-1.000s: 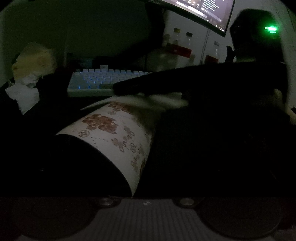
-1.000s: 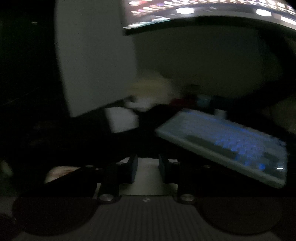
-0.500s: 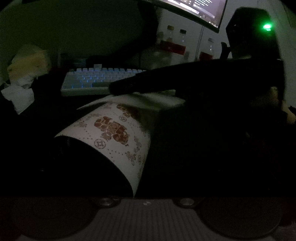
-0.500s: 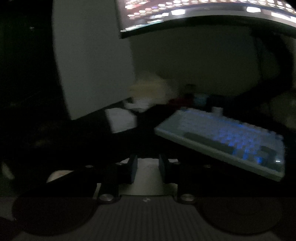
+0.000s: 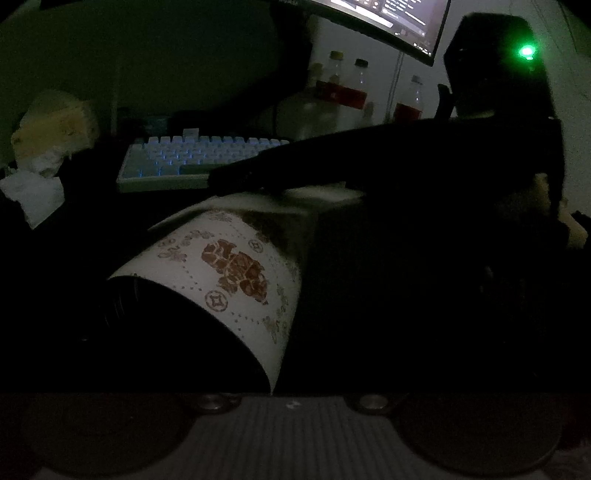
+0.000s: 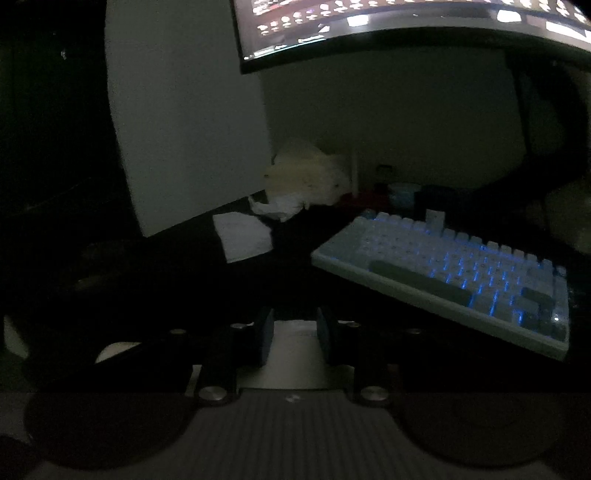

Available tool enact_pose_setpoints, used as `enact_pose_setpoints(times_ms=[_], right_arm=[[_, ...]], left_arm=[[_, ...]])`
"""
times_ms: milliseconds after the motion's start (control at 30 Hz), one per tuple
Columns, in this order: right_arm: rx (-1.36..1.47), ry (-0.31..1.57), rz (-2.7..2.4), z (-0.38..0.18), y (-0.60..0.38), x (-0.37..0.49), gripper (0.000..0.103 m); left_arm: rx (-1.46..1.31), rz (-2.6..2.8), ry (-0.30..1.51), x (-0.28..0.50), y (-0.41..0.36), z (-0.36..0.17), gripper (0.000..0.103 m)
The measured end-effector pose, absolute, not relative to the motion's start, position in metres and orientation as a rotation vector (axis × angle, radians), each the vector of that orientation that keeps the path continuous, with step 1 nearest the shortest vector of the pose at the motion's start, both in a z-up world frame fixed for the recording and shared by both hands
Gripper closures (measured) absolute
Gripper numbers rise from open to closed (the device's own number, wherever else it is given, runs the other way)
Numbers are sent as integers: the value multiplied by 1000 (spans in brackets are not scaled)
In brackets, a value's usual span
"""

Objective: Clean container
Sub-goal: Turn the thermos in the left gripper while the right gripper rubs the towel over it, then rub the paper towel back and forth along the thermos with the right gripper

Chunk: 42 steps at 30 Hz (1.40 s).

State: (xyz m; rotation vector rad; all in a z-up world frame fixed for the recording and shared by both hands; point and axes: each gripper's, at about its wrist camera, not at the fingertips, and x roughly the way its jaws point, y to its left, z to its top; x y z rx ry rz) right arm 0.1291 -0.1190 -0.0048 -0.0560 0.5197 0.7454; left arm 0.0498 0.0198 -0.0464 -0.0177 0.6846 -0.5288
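The room was dim. The patterned container (image 5: 236, 280) lay tilted right in front of the left gripper, whose jaws I couldn't make out. The right gripper (image 6: 294, 338), clenched on a pale tissue (image 6: 295, 350), pressed it atop the container, near the keyboard (image 5: 192, 158).

Count, dim light: one patterned container (image 5: 236, 273); one backlit keyboard (image 5: 195, 162); one monitor (image 6: 406, 29); three capped bottles with dark liquid, the first (image 5: 334, 83), second (image 5: 360, 86), third (image 5: 412, 99); one crumpled yellowish bag (image 5: 55, 125); two white tissue wads, one (image 6: 242, 240) flat, one (image 6: 277, 208) crumpled.
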Motion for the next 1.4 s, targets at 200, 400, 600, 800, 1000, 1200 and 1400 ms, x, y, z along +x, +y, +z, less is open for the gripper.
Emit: enact_pose_setpoints(times_ms=[200, 400, 600, 800, 1000, 1200, 1400], right_arm=[[-19, 519, 937, -2, -117, 112, 73], [-52, 511, 752, -6, -127, 130, 73], [-47, 504, 877, -4, -113, 112, 73], [-36, 506, 858, -6, -122, 122, 73], [-51, 513, 685, -9, -127, 139, 73], [-44, 502, 913, -3, -112, 112, 73], [-48, 521, 798, -7, -125, 132, 73]], left_arm=[[-17, -534, 683, 49, 20, -46, 0], [-23, -532, 687, 50, 20, -45, 0], [-58, -532, 697, 55, 23, -44, 0], [-72, -524, 706, 57, 27, -42, 0], [-105, -519, 718, 61, 31, -39, 0], [-117, -515, 719, 64, 34, -37, 0], [-137, -491, 738, 61, 38, -30, 0]])
